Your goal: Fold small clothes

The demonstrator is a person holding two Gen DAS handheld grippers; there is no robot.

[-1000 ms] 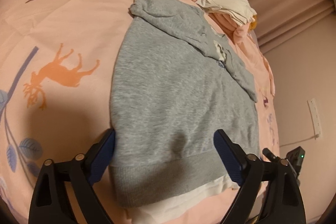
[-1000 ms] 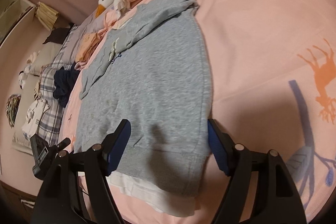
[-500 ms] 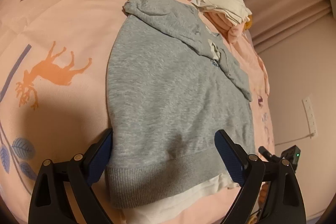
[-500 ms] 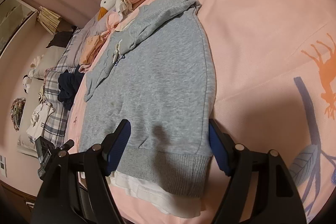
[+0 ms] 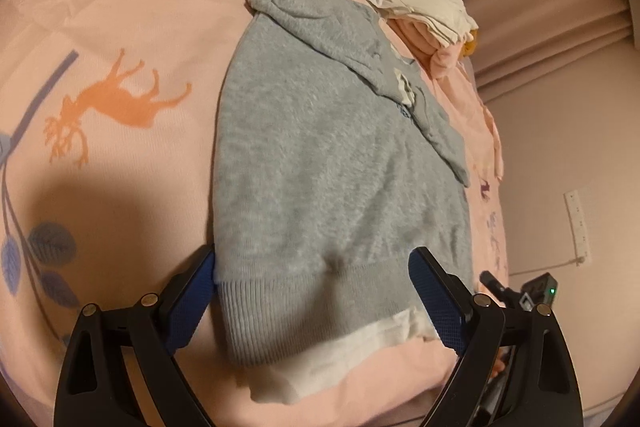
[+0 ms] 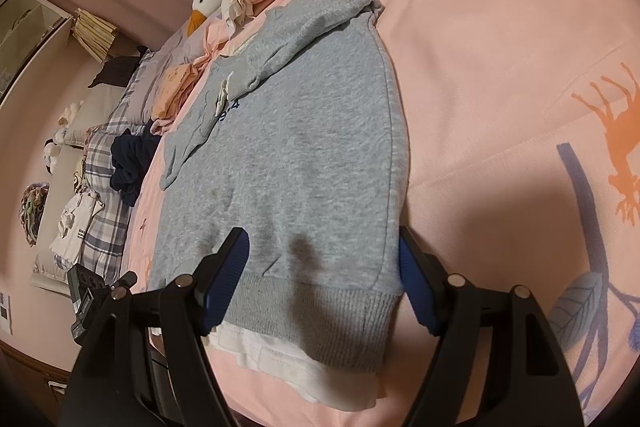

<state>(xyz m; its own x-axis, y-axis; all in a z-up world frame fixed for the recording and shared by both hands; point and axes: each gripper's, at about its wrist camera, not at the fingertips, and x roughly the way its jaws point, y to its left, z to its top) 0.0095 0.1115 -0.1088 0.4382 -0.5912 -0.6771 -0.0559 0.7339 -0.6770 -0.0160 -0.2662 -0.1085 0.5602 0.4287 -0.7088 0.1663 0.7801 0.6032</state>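
A small grey sweatshirt [image 5: 332, 167] lies flat on the pink printed bedsheet [image 5: 120, 27], sleeves folded across its chest and the ribbed hem toward me. A white under-layer [image 5: 320, 363] peeks out below the hem. My left gripper [image 5: 312, 263] is open over the hem's left half, its left fingertip beside the garment's left edge. In the right wrist view the same sweatshirt [image 6: 304, 147] fills the middle. There my right gripper [image 6: 322, 243] stands open over the hem's right half, its right finger at the side seam. Neither pad presses the cloth.
A heap of pink and cream clothes [image 5: 424, 3] with a goose plush [image 6: 204, 3] lies beyond the collar. Folded orange pieces [image 6: 176, 87], a dark garment [image 6: 130, 159] and plaid bedding [image 6: 104, 227] sit along the wall side. The bed's front edge runs just below the hem.
The left wrist view swayed slightly sideways and back. The sweatshirt lies as before and both pairs of jaws keep the same width.
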